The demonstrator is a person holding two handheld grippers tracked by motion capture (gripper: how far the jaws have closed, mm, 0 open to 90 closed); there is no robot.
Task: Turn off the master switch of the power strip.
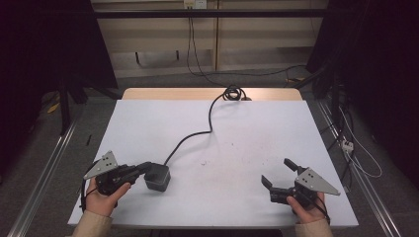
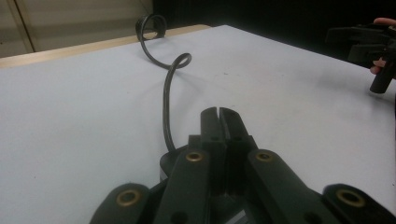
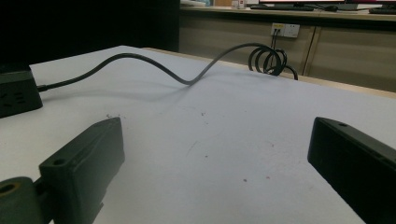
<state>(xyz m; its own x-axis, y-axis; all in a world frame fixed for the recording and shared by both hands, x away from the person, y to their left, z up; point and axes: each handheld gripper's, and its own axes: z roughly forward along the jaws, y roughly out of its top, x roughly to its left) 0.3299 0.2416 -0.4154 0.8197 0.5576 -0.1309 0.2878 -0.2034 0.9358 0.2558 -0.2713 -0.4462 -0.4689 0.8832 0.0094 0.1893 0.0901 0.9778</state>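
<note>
Power strip (image 1: 157,177), a small dark cube-ish block w/ sockets on top, sits near the front-left of the white tabletop (image 1: 247,148). Its black cord (image 1: 190,136) snakes back across the sheet to a coil (image 1: 233,92) at the far wooden edge.

Left gripper (image 1: 147,167) is at the strip's left side, tips touching or just above its near top edge; can't tell which from the high view. In the left gripper view the jaws are pressed together w/ only a thin slit between them, nothing between them, and the strip's body peeks out right below the jaws where the cord leaves it. So closed, empty, more a poke/push stance than a grasp.

Right gripper (image 1: 277,174) rests at front-right, well apart from the strip, jaws spread wide, holding nothing. From the right gripper view the strip (image 3: 17,93) is off at the left edge.

Step in hand, as I judge it: getting hold of or nudging the strip w/ the left. To do it well:
- open the jaws before closing in; shut tips will only skid off the top
- straddle the body across its narrow sides, not the cord exit
- keep the cord slack, else it may tug the strip round
- bring the right in only if the strip needs steadying
</note>
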